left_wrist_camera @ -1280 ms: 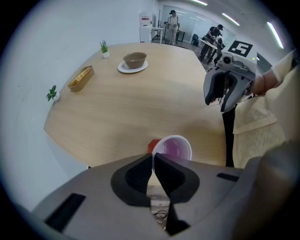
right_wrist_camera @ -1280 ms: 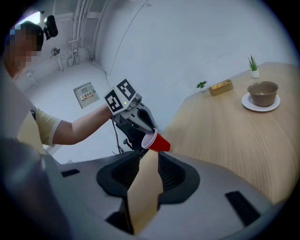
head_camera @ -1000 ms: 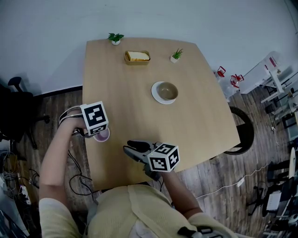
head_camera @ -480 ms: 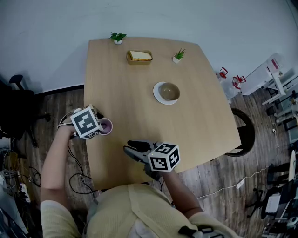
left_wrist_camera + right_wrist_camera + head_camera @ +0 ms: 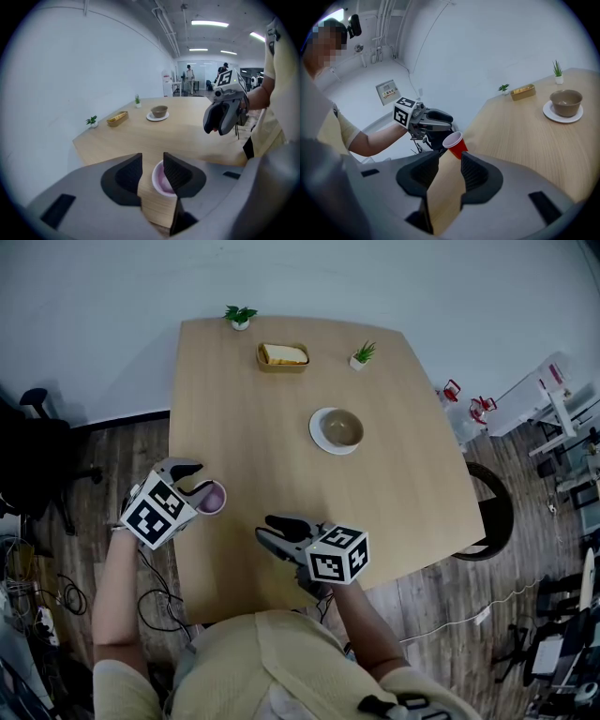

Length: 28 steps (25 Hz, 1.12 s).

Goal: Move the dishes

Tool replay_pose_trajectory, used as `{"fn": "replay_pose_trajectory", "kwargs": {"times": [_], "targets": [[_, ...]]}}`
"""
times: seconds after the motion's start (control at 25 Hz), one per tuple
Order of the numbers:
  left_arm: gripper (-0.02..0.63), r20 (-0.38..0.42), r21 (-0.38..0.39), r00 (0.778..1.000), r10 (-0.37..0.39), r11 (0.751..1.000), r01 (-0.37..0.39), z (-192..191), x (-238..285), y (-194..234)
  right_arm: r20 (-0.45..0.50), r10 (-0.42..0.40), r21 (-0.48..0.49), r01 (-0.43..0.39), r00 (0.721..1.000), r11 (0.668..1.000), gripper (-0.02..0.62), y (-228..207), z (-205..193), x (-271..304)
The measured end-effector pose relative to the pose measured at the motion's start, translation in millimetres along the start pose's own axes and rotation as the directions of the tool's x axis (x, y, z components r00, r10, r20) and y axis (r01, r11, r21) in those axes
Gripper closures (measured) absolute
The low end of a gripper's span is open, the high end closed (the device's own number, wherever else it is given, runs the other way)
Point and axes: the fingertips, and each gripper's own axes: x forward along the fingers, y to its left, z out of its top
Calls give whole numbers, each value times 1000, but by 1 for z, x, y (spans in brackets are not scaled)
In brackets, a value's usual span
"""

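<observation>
L gripper (image 5: 195, 479) pulled back left off cup (image 5: 213, 497), jaws apart.

- In the head view the light is soft and even. The pale table (image 5: 281, 427) and wall (image 5: 394, 277) look bright, while the wood floor (image 5: 122, 446) and the left corner are dim.
- Shadows on the table are faint and have no hard edges.
- The table's sides bow outward from wide-lens bending.
- In the left gripper view the ceiling lights (image 5: 209, 23) burn out to white, and the far room is hazy.
- Both gripper views darken to black at the rounded corners.
- The left gripper (image 5: 151, 171) and right gripper (image 5: 450, 171) sit close to their lenses, so they look grey, soft and slightly out of focus.
</observation>
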Motion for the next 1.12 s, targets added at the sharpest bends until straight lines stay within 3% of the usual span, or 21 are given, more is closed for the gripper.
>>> {"fn": "replay_pose_trajectory", "kwargs": {"times": [0.24,0.36,0.48,0.72,0.88,1.0,1.12], "targets": [[465,166,-119,975,146,985,-128,17,-19,-4,46,-113,-116,118,992,986,451,-26,23,-14],[487,245,-247,944,220,956,-158,24,-29,-7,72,-186,-193,196,980,961,451,-45,37,-24],[491,315,-367,915,254,921,-129,31,-39,-16,102,-252,-258,270,962,927,451,-61,52,-36],[500,281,-422,872,401,868,-263,24,-45,-13,130,-398,-390,416,908,822,451,-101,77,-56],[502,271,-474,863,427,839,-267,23,-42,-10,136,-480,-460,484,867,744,451,-130,89,-65],[502,249,-470,856,453,829,-302,21,-38,-6,141,-549,-513,535,824,672,453,-156,92,-68],[501,240,-456,862,446,836,-306,23,-33,-7,125,-616,-562,568,777,601,456,-184,89,-70]]}}
